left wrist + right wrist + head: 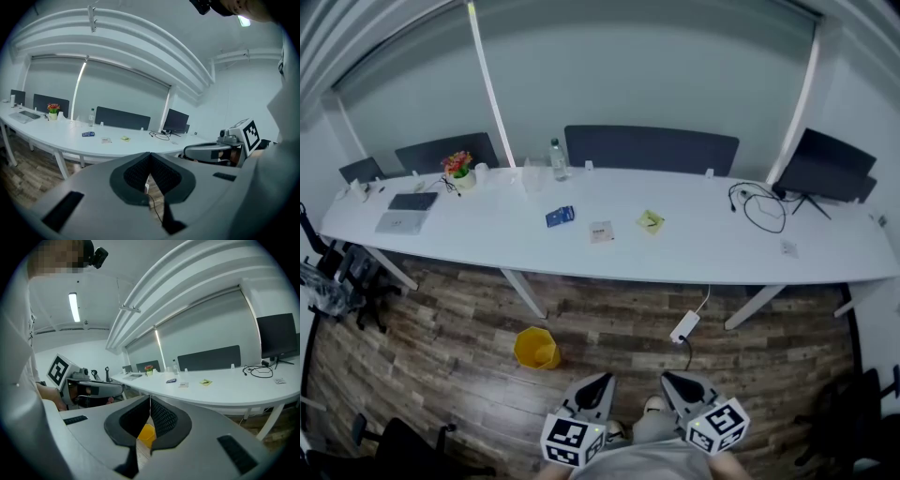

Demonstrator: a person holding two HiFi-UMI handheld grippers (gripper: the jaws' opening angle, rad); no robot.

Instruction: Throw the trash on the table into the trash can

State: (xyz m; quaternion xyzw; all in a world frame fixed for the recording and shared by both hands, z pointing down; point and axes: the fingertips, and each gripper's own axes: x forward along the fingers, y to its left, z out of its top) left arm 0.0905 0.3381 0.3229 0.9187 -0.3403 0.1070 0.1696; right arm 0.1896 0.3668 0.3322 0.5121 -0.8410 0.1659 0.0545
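Observation:
Three bits of trash lie on the long white table: a blue packet, a white slip and a yellow note. A yellow trash can stands on the wood floor in front of the table. My left gripper and right gripper hang side by side low in the head view, well short of the table. In the left gripper view the gripper is shut and empty. In the right gripper view the gripper is likewise shut and empty, and the can shows below its tips.
On the table stand a water bottle, a flower pot, a laptop and coiled cables beside a monitor. A white power adapter lies on the floor. Dark chairs sit behind the table and at the left.

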